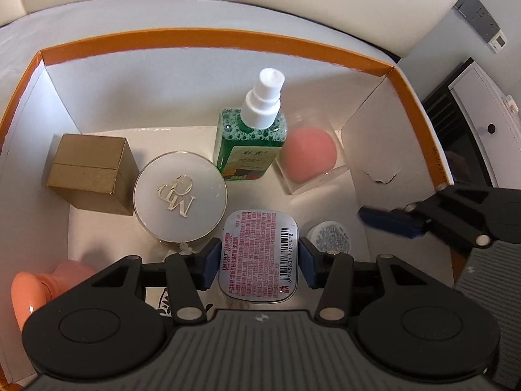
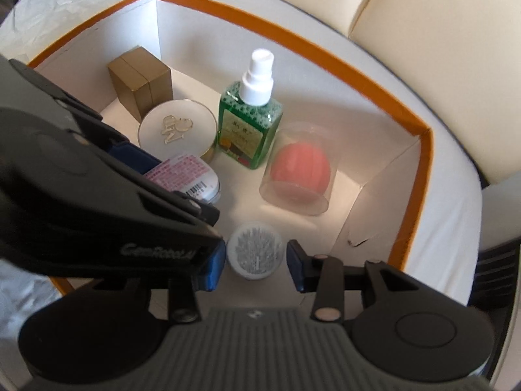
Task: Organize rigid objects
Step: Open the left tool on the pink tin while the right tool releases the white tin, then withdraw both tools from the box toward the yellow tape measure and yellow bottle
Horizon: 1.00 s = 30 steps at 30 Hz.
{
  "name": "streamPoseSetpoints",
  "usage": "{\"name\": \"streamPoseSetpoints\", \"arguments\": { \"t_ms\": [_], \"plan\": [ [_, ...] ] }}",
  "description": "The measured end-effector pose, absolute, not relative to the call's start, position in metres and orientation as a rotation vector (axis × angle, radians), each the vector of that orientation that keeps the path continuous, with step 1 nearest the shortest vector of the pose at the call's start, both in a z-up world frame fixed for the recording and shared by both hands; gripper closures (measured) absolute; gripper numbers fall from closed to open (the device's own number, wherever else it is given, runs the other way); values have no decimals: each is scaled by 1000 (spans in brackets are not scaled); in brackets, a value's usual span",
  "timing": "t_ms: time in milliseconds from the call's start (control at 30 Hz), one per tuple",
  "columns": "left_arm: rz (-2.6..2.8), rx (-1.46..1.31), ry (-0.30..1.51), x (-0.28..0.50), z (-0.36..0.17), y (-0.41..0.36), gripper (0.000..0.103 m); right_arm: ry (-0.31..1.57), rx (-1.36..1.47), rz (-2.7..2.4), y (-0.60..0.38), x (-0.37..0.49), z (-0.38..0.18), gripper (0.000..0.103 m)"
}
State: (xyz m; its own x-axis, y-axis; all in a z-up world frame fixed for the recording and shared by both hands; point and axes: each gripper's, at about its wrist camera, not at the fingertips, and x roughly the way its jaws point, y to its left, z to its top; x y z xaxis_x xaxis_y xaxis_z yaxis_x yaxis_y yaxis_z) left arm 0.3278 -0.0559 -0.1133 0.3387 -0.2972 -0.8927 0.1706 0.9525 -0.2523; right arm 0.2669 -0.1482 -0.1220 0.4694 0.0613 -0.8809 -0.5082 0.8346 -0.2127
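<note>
The mint tin (image 1: 258, 255) sits label-up between the left gripper (image 1: 258, 262) jaws, which look clamped on it inside the orange-rimmed box (image 1: 208, 43). The right gripper (image 2: 256, 264) hangs with jaws spread around the small round jar (image 2: 255, 250), apparently not touching.

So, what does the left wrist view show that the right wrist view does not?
Only the left wrist view shows the glossy peach-pink plastic object in the box's near-left corner. Only the right wrist view shows the small round white jar whole, between the open right gripper. Both show the green spray bottle, the round white compact, the gold cardboard cube and the mint tin between the left gripper.
</note>
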Motion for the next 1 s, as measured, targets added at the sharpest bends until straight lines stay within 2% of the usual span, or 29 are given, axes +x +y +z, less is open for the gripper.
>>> {"name": "streamPoseSetpoints", "arguments": {
  "t_ms": [133,233,267,333,367,600,1000],
  "plan": [
    [-286,-117,1194,329,-114,-56,46,1000,-527,364,-146,262,-114,51],
    [-274,-116,1201,329,-114,-57,45,983,-541,353,-147,258,-111,51],
    [-269,-119,1202,329,-115,-57,43,980,-538,351,-148,257,-110,51],
    [-275,-121,1191,327,-113,-57,31,973,-532,345,-150,255,-108,51],
    [-274,-122,1185,326,-113,-57,29,971,-529,342,-151,255,-107,51],
    [-286,-151,1153,319,-109,-51,28,950,-514,327,-154,252,-104,50],
    [-333,-190,861,266,-47,-48,25,828,-442,280,-163,219,-67,50]
  ]
}}
